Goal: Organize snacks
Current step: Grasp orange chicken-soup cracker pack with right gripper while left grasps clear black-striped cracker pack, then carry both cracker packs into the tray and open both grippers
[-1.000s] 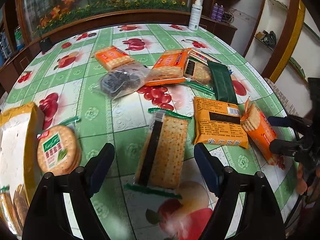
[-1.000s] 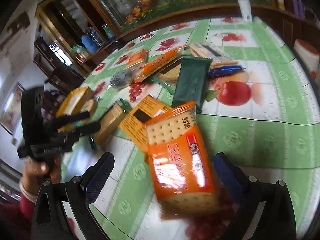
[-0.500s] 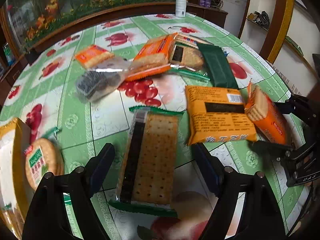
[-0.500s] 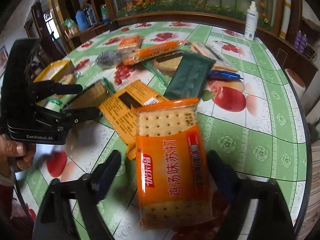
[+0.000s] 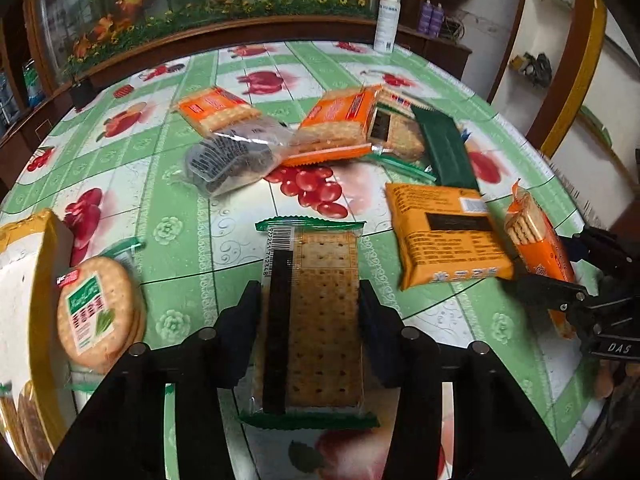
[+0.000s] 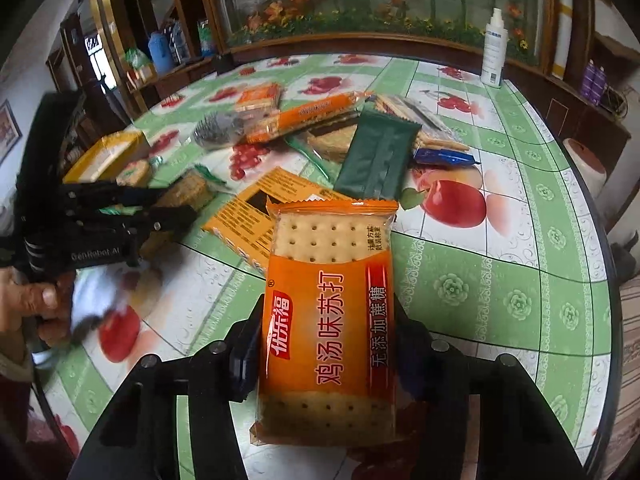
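Note:
A clear cracker pack with green ends (image 5: pixel 320 320) lies on the fruit-print tablecloth (image 5: pixel 180 216). My left gripper (image 5: pixel 312 300) straddles it, jaws closing, both pads against its long sides. An orange soda-cracker pack (image 6: pixel 332 300) sits between the fingers of my right gripper (image 6: pixel 328 320), whose jaws are closing too, pads touching both edges. In the left wrist view that orange pack (image 5: pixel 536 236) stands tilted on its edge at the right. In the right wrist view the left gripper (image 6: pixel 180 206) is at the left, held by a hand (image 6: pixel 40 304).
A yellow-orange packet (image 5: pixel 448 236) lies between the two held packs. Behind are a dark green packet (image 5: pixel 444 148), a clear bag of dark biscuits (image 5: pixel 232 156) and more orange packs (image 5: pixel 340 120). A round cracker pack (image 5: pixel 98 312) and yellow box (image 5: pixel 40 240) are left. A spray bottle (image 5: pixel 386 20) stands far back.
Both grippers' jaws have drawn in from wide apart onto the sides of their packs. The right gripper has turned, so the orange pack now sits straight between its fingers.

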Available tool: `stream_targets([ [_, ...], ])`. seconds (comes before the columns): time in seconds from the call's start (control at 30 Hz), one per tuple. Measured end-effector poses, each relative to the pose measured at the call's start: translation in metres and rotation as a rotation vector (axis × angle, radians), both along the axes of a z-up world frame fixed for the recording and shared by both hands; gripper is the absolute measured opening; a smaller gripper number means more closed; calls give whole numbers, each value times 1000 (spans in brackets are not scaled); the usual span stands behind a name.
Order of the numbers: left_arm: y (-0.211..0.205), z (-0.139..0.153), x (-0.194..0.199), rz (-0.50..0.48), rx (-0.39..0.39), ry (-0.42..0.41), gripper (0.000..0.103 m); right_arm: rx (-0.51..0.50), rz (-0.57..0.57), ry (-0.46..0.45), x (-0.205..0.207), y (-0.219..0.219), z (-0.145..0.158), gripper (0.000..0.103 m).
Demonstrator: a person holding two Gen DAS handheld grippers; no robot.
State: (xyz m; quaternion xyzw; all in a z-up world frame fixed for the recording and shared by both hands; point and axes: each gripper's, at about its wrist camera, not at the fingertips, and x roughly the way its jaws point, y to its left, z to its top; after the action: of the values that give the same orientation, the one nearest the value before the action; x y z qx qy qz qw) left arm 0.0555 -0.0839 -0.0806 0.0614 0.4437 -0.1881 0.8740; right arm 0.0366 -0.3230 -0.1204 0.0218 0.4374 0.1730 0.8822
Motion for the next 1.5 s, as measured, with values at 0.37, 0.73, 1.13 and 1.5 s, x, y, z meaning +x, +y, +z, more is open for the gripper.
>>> stream_targets([
  [0.37,49,46,-32,115,-39,-124,45,146,25,-64,-8,9,39,56],
  [0.73,154,59,-51,345,-36,-161,45,218,258,-74,10,116,69,55],
  [1.13,253,47,-60,586,-34,-148,45,246,522,-74,30,271,95,55],
  [1.5,274,32,-61,619,-32,-125,45,225,549,-24,55,339,70,55],
])
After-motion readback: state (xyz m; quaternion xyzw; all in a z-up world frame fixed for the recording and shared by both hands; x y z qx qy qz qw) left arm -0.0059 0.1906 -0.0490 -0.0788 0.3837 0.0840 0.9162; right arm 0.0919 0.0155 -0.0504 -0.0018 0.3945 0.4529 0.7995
